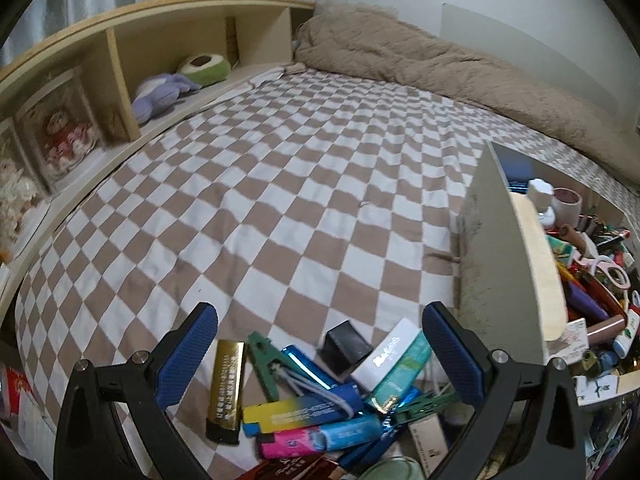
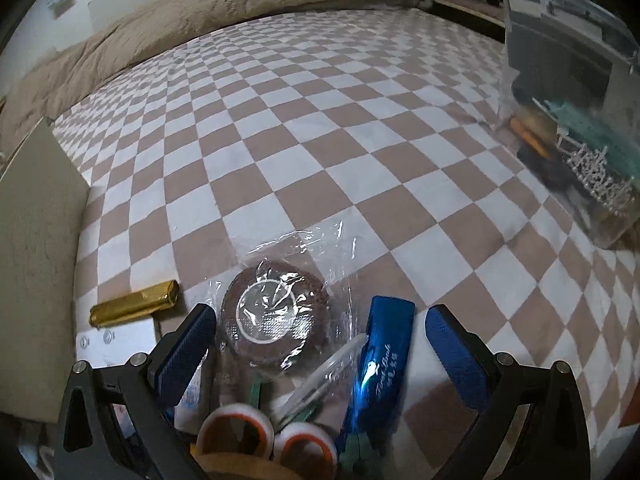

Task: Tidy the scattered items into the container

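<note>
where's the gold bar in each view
Left wrist: gold bar at bottom, just right of the left gripper's left finger, beside the lighters.
Right wrist: gold bar at lower left, beside the box wall.
Shared landmark: checkered sheet.

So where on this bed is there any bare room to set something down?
The checkered sheet lies bare between the shelf headboard, the beige duvet and the box wall. It is crowded in front of the left claw, and the box is brimful.
</note>
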`<state>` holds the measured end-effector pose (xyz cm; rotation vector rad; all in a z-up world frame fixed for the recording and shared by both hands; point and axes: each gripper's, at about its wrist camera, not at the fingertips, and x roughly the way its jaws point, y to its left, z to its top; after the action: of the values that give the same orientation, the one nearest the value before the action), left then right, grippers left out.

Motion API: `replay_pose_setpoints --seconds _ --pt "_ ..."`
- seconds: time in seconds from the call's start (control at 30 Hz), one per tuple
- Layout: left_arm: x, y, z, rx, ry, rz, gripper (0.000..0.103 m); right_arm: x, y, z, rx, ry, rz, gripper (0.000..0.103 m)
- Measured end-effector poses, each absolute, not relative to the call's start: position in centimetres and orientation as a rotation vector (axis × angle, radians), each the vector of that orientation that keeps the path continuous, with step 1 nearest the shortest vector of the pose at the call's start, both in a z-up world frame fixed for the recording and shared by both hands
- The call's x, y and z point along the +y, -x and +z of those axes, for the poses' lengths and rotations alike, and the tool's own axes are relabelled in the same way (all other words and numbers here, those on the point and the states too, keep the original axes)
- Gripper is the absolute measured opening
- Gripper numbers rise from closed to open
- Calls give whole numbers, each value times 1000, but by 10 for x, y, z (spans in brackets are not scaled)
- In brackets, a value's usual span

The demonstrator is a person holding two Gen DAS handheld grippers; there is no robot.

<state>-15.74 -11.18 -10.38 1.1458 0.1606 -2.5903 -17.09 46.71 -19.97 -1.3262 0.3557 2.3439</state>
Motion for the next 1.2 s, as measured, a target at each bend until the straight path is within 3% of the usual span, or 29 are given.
replay_pose_setpoints --seconds 0.33,0.4,0.57,0.73,0.87,1.2 --pt "-131 169 -123 191 -1229 -2487 103 480 178 -202 451 1271 2281 101" --pt "-132 172 -129 209 -1273 -2481 103 480 178 -200 477 1265 2282 96" --pt "-132 176 -139 174 -1324 -2438 103 480 177 -197 499 1244 2278 67" --pt "-133 177 -141 196 -1339 -2442 103 478 179 -195 490 1251 2293 55" --pt "-129 179 -136 278 -1329 -2517 99 477 178 -193 485 1253 2298 54" --pt "-126 184 -144 427 -1448 -2557 55 483 172 -192 572 1228 2295 53"
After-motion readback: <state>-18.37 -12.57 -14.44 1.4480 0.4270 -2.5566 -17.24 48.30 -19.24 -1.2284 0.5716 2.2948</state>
